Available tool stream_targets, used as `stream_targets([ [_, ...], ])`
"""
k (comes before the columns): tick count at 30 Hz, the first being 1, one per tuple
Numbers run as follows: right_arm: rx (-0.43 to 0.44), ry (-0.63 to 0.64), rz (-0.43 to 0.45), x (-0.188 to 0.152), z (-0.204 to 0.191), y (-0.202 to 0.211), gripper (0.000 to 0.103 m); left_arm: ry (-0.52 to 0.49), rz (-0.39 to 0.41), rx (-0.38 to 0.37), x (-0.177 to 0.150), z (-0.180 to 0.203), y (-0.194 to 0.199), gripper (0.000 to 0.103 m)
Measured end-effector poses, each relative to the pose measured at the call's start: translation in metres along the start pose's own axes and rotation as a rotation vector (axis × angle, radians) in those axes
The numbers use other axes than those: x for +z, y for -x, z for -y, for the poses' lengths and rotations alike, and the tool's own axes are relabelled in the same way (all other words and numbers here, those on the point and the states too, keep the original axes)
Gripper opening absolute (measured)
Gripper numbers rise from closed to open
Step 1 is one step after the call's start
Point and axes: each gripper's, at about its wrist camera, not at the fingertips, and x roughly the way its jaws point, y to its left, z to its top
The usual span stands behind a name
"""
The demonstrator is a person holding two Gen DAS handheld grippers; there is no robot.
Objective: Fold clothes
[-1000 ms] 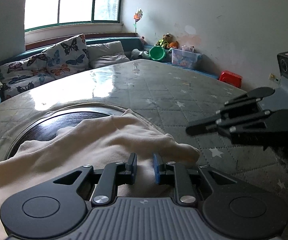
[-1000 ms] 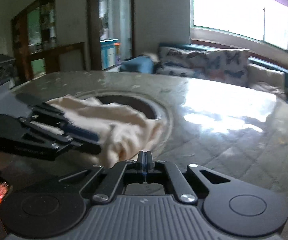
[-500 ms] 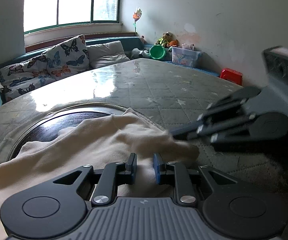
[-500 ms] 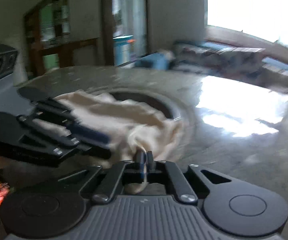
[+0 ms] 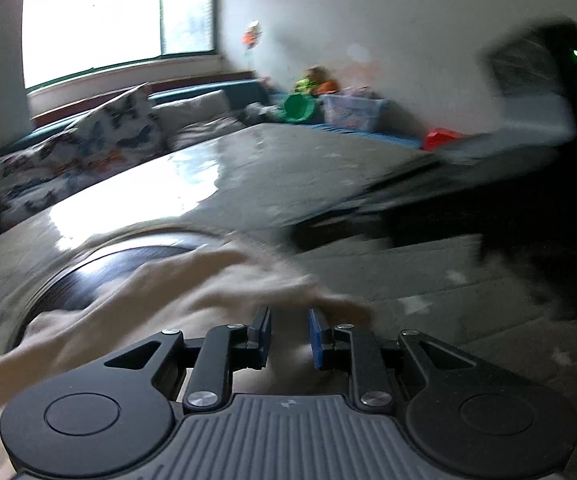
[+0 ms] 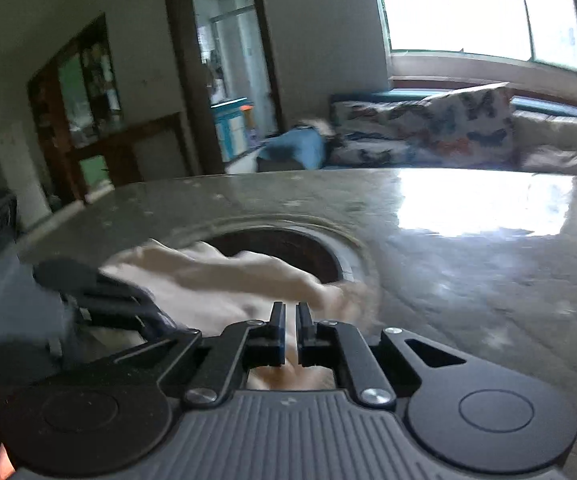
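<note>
Left gripper [image 5: 288, 334]: jaws parted by a moderate gap, cream garment [image 5: 176, 304] directly beneath and ahead of the tips; nothing seems pinched, though blur obscures contact. Right gripper [image 6: 290, 334]: jaws narrowly apart, cream cloth visible in the slot; whether it is gripped cannot be told. The garment lies bunched ahead and left of this gripper, over a dark round inset [image 6: 288, 246] in the quilted table [image 6: 468, 264]. Beyond: butterfly cushions [image 6: 428, 128].
</note>
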Motion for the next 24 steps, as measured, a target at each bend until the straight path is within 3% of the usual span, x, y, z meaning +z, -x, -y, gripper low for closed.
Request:
stream_targets([
  [4, 0.037, -0.009, -0.091, 0.004, 0.005, -0.036, 0.005, -0.11, -0.013, -0.052, 0.0, 0.026, -0.007, 0.023],
  [6, 0.03, 0.011, -0.112, 0.002, 0.013, -0.049, 0.005, -0.136, -0.032, -0.071, -0.001, 0.033, -0.01, 0.031],
  [10, -0.01, -0.048, -0.088, 0.007, 0.028, -0.041, 0.006, -0.161, -0.054, -0.071, -0.003, 0.038, -0.008, 0.034],
  [18, 0.036, 0.047, -0.103, -0.006, 0.004, -0.025, 0.009, -0.012, 0.012, -0.009, 0.002, -0.003, 0.036, 0.042],
  [21, 0.056, 0.078, -0.11, -0.012, -0.005, -0.02, 0.009, 0.039, 0.012, 0.075, -0.006, -0.023, 0.052, 0.042],
  [24, 0.051, 0.027, -0.09, -0.015, 0.003, -0.016, 0.01, 0.115, 0.013, 0.165, -0.019, -0.047, 0.073, 0.042],
])
